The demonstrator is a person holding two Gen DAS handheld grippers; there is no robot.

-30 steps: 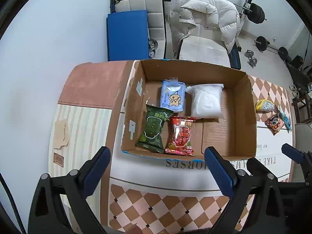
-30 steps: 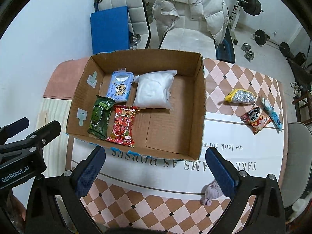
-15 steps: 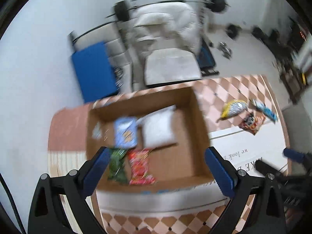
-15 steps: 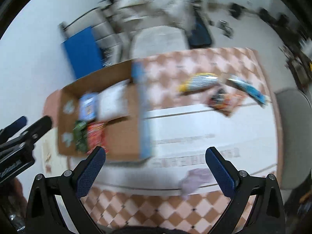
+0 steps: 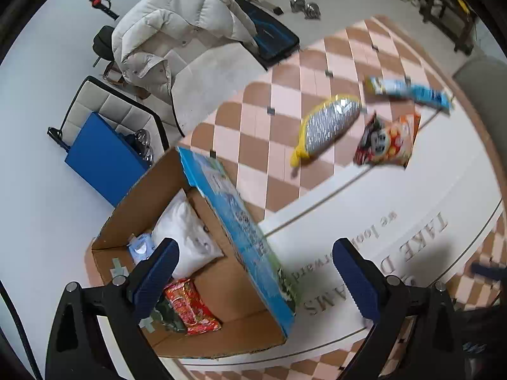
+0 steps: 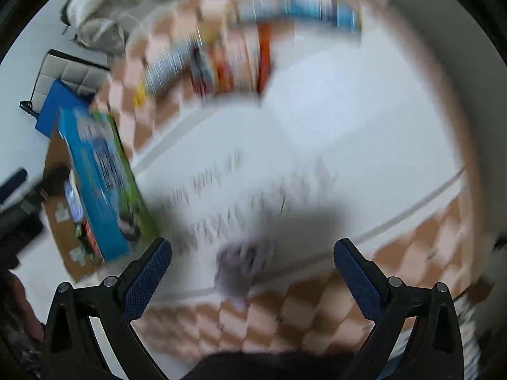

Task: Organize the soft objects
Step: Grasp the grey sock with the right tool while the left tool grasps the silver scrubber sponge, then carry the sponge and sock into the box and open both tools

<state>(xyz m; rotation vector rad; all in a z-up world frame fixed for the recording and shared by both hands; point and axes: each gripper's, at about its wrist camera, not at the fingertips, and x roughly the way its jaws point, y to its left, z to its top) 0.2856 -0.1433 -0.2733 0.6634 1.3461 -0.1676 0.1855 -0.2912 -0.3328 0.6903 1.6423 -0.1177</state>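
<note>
Both tools, left and right, gape empty; tablecloth reads "TAKE" (rest unclear)

Blurred view — tongs spread wide above a grey plush toy on the tablecloth.

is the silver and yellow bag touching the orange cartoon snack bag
Apart. The left wrist view shows a strip of checkered tablecloth between the silver and yellow bag and the orange cartoon snack bag.

Checkered table – cardboard box, three snack packets apart, grey plush.
</note>
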